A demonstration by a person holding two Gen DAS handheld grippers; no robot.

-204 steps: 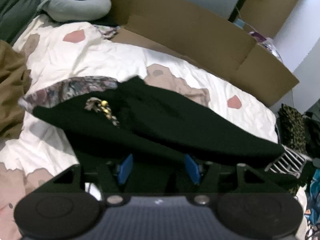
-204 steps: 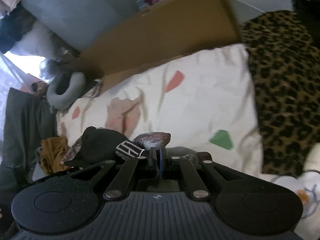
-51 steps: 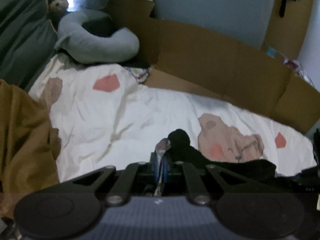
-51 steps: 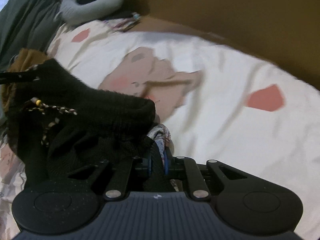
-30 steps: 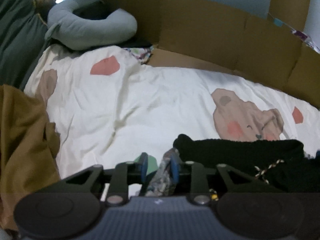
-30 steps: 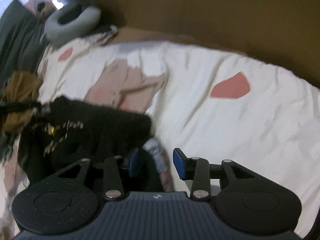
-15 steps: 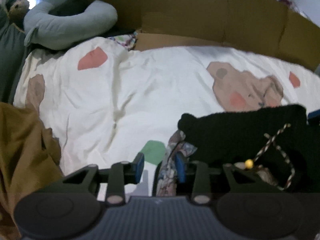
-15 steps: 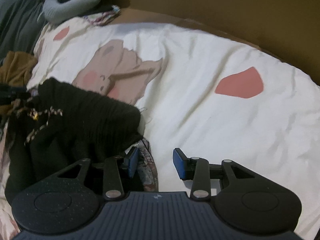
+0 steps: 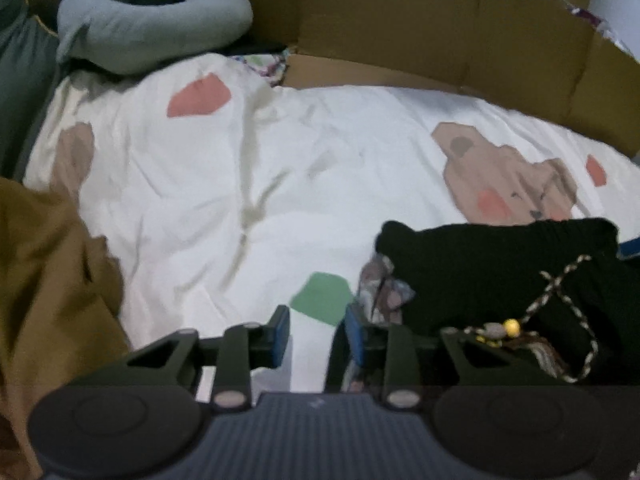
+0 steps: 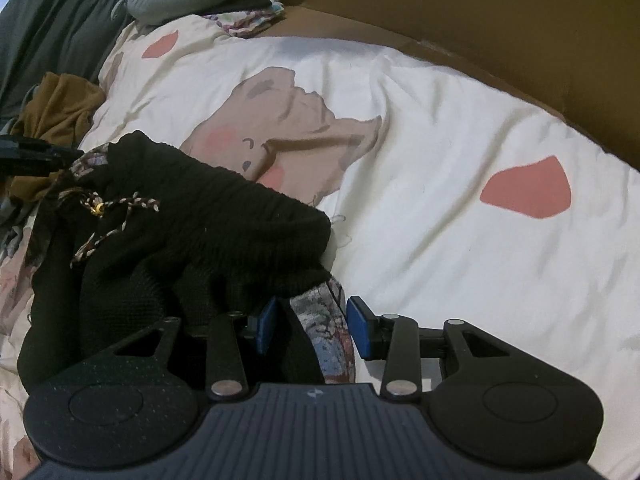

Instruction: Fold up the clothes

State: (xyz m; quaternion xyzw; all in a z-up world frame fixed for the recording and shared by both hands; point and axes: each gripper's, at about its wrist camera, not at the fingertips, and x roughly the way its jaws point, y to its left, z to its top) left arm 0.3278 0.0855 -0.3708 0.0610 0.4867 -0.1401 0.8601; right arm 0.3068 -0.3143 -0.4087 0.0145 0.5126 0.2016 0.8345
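A black knit garment [image 9: 500, 256] with a patterned lining and a braided drawstring lies bunched on the white bear-print sheet [image 9: 240, 168]. My left gripper [image 9: 317, 332] is at its left corner. The jaws are closing over bare sheet, and the patterned hem [image 9: 380, 292] lies just outside the right pad. In the right wrist view the garment [image 10: 220, 220] fills the left half. My right gripper [image 10: 313, 326] stands open at its right corner. A fold of patterned lining [image 10: 326, 316] lies loose between the pads, unpinched.
A mustard-brown garment [image 9: 48, 280] is heaped at the sheet's left edge. At the head of the bed are a grey neck pillow [image 9: 152, 36] and a dark green cushion [image 10: 60, 20]. A cardboard wall [image 9: 440, 32] runs along the far side.
Both grippers, shut on the garment's hem earlier, have opened and let it go. The left gripper has slid left off the patterned hem. The garment has settled on the sheet.
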